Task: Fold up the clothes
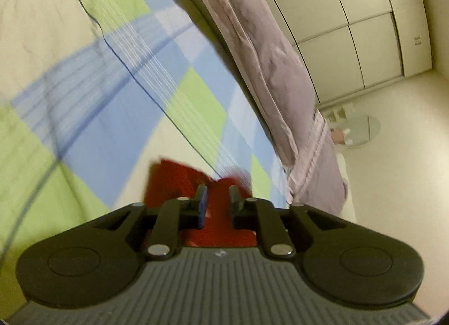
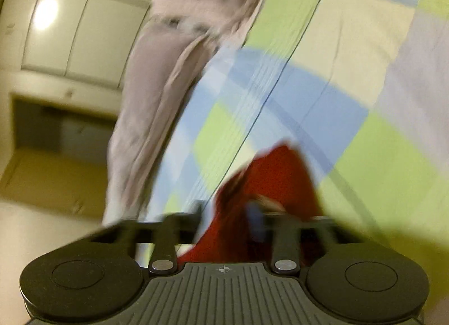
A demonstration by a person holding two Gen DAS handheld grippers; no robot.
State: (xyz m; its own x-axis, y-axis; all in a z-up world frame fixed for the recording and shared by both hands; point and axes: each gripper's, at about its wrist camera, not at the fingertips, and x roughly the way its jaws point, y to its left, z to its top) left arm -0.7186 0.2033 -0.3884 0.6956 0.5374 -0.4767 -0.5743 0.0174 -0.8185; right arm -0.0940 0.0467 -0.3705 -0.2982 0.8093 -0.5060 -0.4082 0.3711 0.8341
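Note:
A red knitted garment shows low in both views, over a bed with a blue, green and cream checked sheet. My left gripper is shut on a fold of the red garment, which fills the narrow gap between its fingers. In the right wrist view the red garment bunches around my right gripper. That view is motion-blurred, and its jaws stand wider with red cloth between them; whether they pinch it I cannot tell.
A pale lilac quilt lies bunched along the bed's far edge; it also shows in the right wrist view. Beyond it are cream wardrobe doors and a pale floor with a round glass table.

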